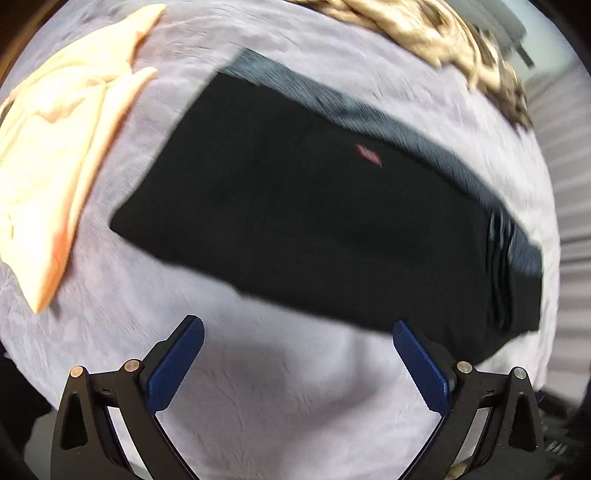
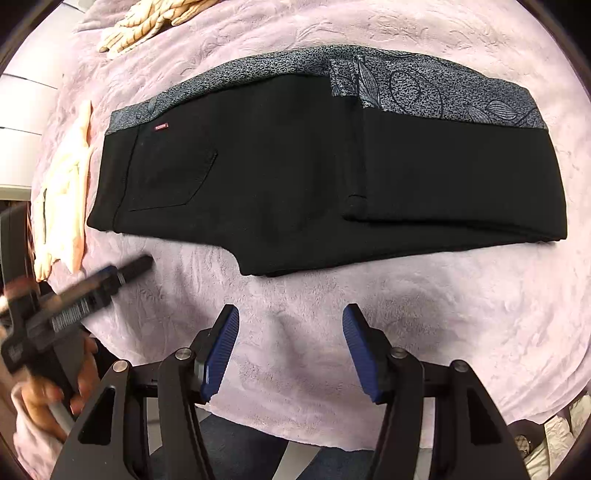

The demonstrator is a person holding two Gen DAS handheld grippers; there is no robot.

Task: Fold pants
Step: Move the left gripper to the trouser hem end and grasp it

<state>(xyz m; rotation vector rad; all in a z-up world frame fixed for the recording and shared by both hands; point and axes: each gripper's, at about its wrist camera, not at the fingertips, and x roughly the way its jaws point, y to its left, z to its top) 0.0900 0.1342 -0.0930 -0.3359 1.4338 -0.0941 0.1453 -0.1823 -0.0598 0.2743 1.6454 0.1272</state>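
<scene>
Pants (image 2: pixel 295 177), black, one pair, lie folded flat on the lilac blanket (image 2: pixel 424 314), legs doubled back toward the waist, red tag (image 2: pixel 161 126) near the pocket. One grey patterned garment (image 2: pixel 406 88) sits under them, showing along their far edge. I count two more garments: a peach one (image 1: pixel 55 155) past the waist end near the blanket's edge, and a cream-and-brown patterned one (image 1: pixel 424 33) near the far edge. No containers that I can see. My left gripper (image 1: pixel 297 363) hangs above bare blanket at the pants' near edge, tongs spread, nothing between them. My right gripper (image 2: pixel 291 354) likewise, tongs apart, empty, over the near part of the blanket.
</scene>
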